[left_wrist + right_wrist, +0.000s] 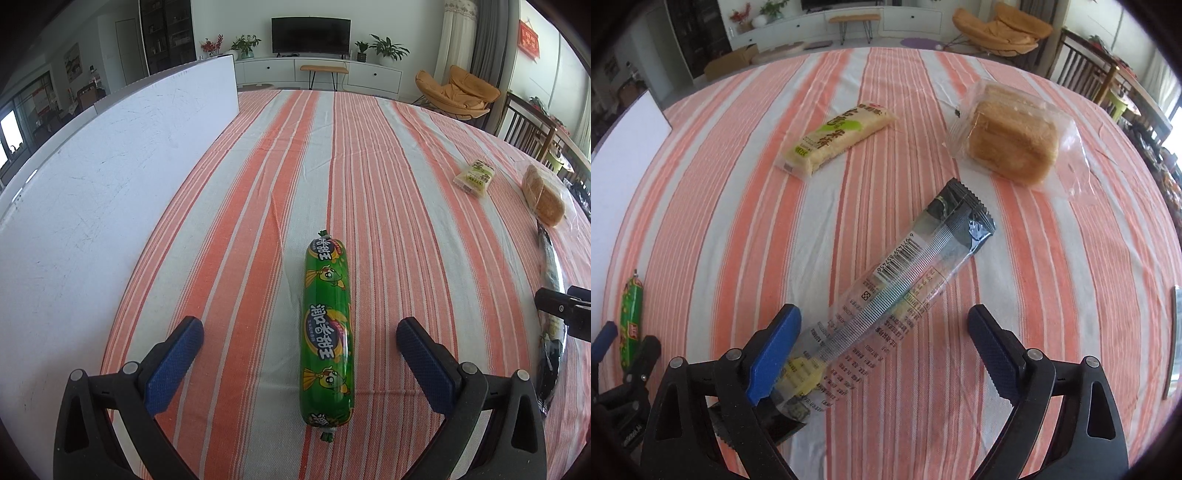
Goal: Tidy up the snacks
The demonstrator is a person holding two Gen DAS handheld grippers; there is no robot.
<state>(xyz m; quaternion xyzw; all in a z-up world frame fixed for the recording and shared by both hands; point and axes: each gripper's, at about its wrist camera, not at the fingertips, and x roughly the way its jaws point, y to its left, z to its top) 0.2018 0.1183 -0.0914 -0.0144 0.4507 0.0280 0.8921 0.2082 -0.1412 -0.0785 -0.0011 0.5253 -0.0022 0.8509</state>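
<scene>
A green sausage stick (327,332) lies lengthwise on the striped tablecloth between the open fingers of my left gripper (299,326); it also shows in the right wrist view (631,317). My right gripper (882,314) is open around the near end of a long clear-and-black snack packet (890,299), which lies diagonally on the cloth. Beyond it lie a pale yellow rice cracker pack (836,138) and a bagged bread loaf (1015,142). In the left wrist view the cracker pack (474,177), the loaf (543,201) and the long packet (552,280) lie at the right.
A white board (110,166) stands along the left side of the table (388,147); its corner shows in the right wrist view (628,136). Wooden chairs (524,129) stand off the right edge. The living room lies beyond the far edge.
</scene>
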